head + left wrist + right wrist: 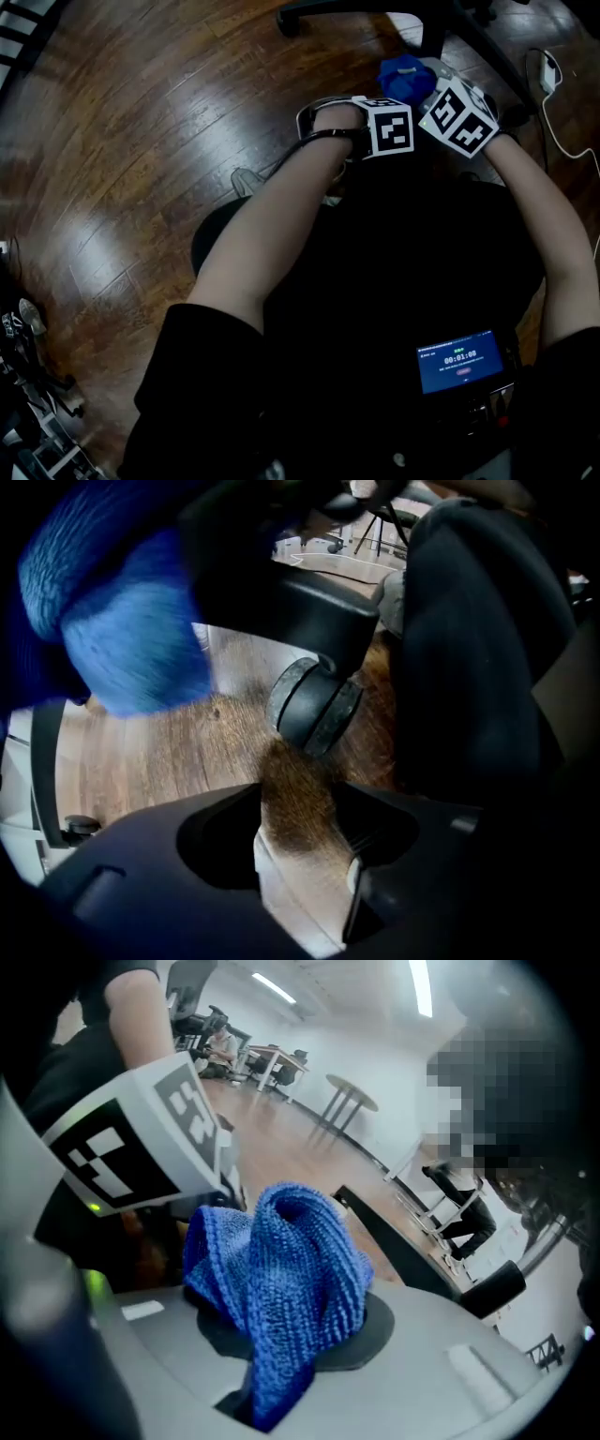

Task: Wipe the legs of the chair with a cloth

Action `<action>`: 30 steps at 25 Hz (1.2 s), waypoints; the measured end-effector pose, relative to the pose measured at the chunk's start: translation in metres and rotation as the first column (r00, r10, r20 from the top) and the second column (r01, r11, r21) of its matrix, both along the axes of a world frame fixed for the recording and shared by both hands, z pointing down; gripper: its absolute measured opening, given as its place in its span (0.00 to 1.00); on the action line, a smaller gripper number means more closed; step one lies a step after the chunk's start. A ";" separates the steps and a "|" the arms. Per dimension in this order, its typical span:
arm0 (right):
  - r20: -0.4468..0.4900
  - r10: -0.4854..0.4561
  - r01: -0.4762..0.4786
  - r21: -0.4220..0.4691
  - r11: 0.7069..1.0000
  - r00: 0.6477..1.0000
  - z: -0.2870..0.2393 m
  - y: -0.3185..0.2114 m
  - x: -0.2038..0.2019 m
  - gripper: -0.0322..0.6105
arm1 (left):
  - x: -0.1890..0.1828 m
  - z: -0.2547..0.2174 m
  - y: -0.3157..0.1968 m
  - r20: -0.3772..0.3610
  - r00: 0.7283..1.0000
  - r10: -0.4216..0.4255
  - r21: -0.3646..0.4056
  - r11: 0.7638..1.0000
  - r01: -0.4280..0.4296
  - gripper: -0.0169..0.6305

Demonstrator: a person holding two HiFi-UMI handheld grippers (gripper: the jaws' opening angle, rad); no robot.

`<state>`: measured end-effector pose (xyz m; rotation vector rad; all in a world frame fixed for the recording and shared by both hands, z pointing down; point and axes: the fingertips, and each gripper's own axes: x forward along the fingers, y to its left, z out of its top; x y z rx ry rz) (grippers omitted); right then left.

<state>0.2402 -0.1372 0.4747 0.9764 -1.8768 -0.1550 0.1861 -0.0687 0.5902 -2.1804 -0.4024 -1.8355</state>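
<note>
The right gripper (267, 1391) had its jaws closed on the blue cloth (281, 1269). It pinched the cloth low, so a thick bunched fold stood proud above the fingers. In the head view the blue cloth (405, 79) sat at the chair base, just beyond the two marker cubes (389, 127), and a black chair leg (480, 45) ran past it.

The left gripper (305, 860) pointed down at the wooden floor (169, 752). Its jaws were spread with only bare floor between them, and it held nothing. Ahead of it stood a caster (314, 705) under the end of a chair leg (291, 602). The blue cloth (122, 639) showed to the upper left, close against that leg, though contact could not be confirmed.

The step in hand appeared to be the wiping stroke along this leg. For a good result:

1. Present the bunched fold to the leg, not the hard jaw tips, so that only fabric bears on the plastic.
2. Run the stroke along the length of the leg, from hub to caster, and keep light, even pressure.
3. Roll the gripper to bring the fold round the side faces, since the top face alone would be easy to reach.
4. Keep the pinch firm, because a loose fold would likely drag out against the leg.
5. Hold the free left gripper clear of the stroke, or rest it on the leg if the caster let the chair roll.
</note>
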 end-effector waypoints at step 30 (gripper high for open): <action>0.198 0.247 -0.284 0.182 0.942 0.948 -0.049 -0.096 0.099 0.18 | 0.007 0.003 0.007 -0.052 0.998 -0.023 -0.125 0.992 0.016 0.42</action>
